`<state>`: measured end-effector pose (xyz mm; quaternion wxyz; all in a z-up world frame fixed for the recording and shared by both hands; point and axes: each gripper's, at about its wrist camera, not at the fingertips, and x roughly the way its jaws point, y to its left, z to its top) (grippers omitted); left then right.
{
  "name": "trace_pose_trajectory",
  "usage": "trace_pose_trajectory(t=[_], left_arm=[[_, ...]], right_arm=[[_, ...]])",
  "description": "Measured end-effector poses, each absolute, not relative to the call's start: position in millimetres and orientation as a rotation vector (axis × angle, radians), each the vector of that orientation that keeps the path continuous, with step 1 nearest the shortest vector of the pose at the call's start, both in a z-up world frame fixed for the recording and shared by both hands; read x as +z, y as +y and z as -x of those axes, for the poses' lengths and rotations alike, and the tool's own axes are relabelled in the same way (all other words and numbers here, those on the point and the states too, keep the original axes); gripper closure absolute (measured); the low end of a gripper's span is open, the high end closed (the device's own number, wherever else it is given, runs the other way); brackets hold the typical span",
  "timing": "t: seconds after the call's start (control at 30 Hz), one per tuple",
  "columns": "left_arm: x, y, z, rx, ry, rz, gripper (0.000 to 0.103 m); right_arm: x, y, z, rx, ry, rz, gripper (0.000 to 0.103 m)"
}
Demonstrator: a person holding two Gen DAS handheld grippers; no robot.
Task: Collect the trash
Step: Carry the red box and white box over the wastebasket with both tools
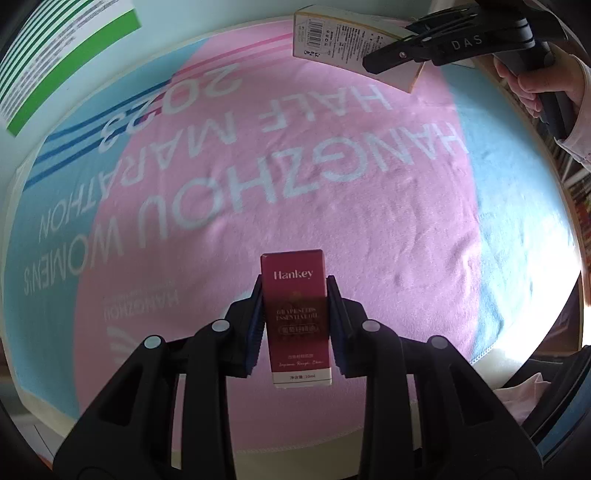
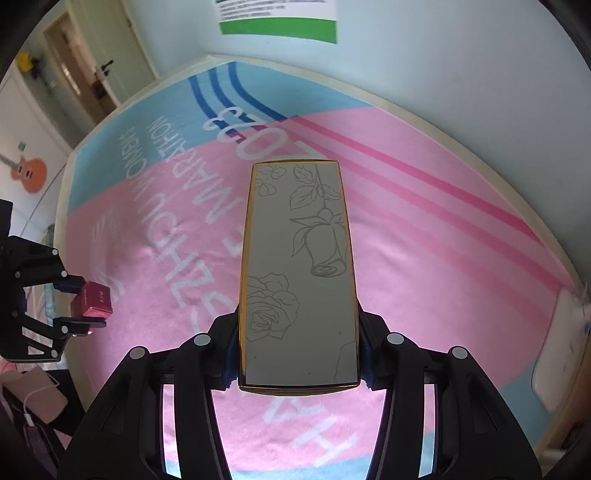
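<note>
My left gripper [image 1: 295, 295] is shut on a small dark red "Hankey" carton [image 1: 295, 317], held upright above the pink and blue towel [image 1: 258, 177]. The same red carton [image 2: 94, 301] and left gripper [image 2: 86, 304] show at the left edge of the right wrist view. My right gripper [image 2: 297, 325] is shut on a tall grey box with gold edges and rose drawings [image 2: 299, 266], lifted over the towel. In the left wrist view that grey box [image 1: 354, 44] shows its barcode side at the top, clamped by the right gripper [image 1: 397, 55] with a hand [image 1: 524, 81] on its handle.
The towel [image 2: 406, 258] covers a table with a pale rim [image 2: 424, 122] against a wall. A green and white poster [image 2: 277, 22] hangs on the wall. A white object [image 2: 561, 347] lies at the towel's right edge. A door [image 2: 85, 74] and guitar sticker [image 2: 31, 173] are at left.
</note>
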<state>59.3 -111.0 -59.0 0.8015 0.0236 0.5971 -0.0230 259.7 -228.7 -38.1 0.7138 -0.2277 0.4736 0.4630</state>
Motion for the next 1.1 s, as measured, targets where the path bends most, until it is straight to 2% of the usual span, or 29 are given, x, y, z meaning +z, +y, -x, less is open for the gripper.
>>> trace_pose_trajectory(t=[0.4, 1.1], left_arm=[[-57.5, -118.1, -64.1, -0.349, 1.246, -0.25, 0.075], [-59.6, -143.8, -24.3, -0.788, 1.175, -0.56, 0.074]], right_arm=[[-29.2, -285.0, -214.4, 0.737, 1.081, 0.335, 0.054], [-39.5, -352.8, -54.4, 0.27, 1.125, 0.014, 0.054]])
